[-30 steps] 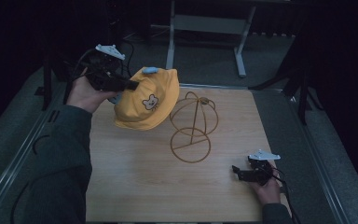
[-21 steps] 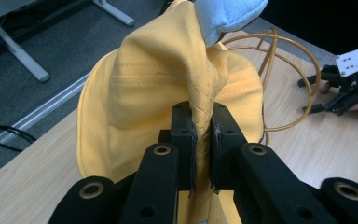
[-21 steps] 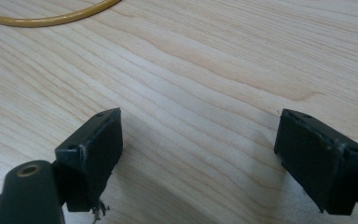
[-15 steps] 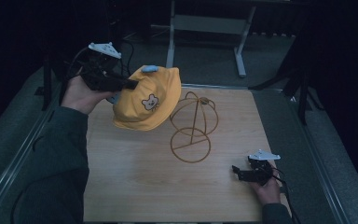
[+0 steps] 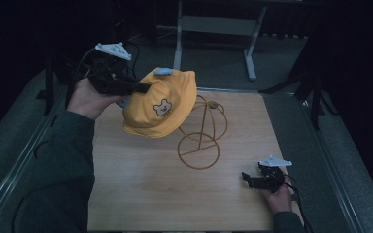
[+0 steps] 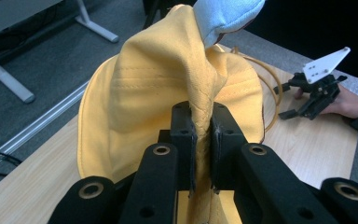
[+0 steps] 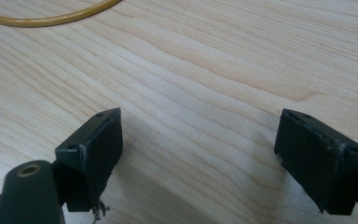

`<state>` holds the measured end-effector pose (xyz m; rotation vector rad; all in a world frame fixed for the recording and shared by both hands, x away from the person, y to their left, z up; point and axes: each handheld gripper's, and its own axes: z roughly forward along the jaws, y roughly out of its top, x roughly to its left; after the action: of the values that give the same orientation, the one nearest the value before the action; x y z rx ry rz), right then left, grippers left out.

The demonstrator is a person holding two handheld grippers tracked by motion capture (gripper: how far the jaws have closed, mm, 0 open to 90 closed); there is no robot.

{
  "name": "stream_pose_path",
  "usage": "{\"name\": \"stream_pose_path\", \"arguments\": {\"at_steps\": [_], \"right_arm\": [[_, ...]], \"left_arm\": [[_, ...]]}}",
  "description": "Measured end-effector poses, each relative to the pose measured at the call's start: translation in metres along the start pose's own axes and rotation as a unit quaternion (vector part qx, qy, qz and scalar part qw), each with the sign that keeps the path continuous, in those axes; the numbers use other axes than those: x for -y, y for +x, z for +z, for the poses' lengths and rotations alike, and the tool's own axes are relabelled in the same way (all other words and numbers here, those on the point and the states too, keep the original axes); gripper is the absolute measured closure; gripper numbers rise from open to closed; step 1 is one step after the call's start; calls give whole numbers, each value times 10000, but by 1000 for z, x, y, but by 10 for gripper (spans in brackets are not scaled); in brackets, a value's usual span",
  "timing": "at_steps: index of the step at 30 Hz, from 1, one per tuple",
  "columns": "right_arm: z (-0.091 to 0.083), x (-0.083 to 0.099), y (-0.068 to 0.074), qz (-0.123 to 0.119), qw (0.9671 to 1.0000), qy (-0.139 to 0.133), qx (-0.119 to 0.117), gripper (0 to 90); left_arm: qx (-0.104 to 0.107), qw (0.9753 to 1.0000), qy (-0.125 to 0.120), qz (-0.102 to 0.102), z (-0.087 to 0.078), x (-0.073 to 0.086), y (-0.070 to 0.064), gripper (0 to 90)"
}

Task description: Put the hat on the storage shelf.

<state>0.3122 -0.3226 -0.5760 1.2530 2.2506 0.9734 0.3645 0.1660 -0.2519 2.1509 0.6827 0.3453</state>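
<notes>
A yellow bucket hat (image 5: pixel 160 104) with a small bear patch and a light-blue ear (image 5: pixel 163 72) hangs in the air over the table's far left. My left gripper (image 5: pixel 143 88) is shut on its brim. In the left gripper view the yellow fabric (image 6: pixel 158 84) is pinched between the two jaws of the left gripper (image 6: pixel 200 140). A golden wire hat stand (image 5: pixel 201 131) stands right of the hat and partly behind it. My right gripper (image 5: pixel 249 178) rests low at the table's front right. It is open in the right gripper view (image 7: pixel 198 154), with bare wood between the jaws.
The light wooden table (image 5: pixel 141 194) has metal rails along its left and right sides. A grey metal frame (image 5: pixel 213 24) stands on the floor beyond the far edge. The stand's ring base (image 7: pixel 51 18) lies ahead of the right gripper.
The left gripper has carried the hat slightly to the right, toward the wire stand. The right gripper has not moved.
</notes>
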Motion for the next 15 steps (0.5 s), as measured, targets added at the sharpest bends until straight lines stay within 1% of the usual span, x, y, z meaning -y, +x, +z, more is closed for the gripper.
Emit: {"name": "stream_pose_path", "arguments": {"at_steps": [9,12,15], "right_arm": [[0,0,0,-2,10000,0,0,153],[0,0,0,-11,10000,-5,2,153],[0,0,0,-13,10000,-5,1,153]], "left_arm": [[126,9999,7,72,10,-8,-6,818],[191,9998,-8,107,16,-13,-10,818],[205,9997,28,142,20,-16,-12,816]]}}
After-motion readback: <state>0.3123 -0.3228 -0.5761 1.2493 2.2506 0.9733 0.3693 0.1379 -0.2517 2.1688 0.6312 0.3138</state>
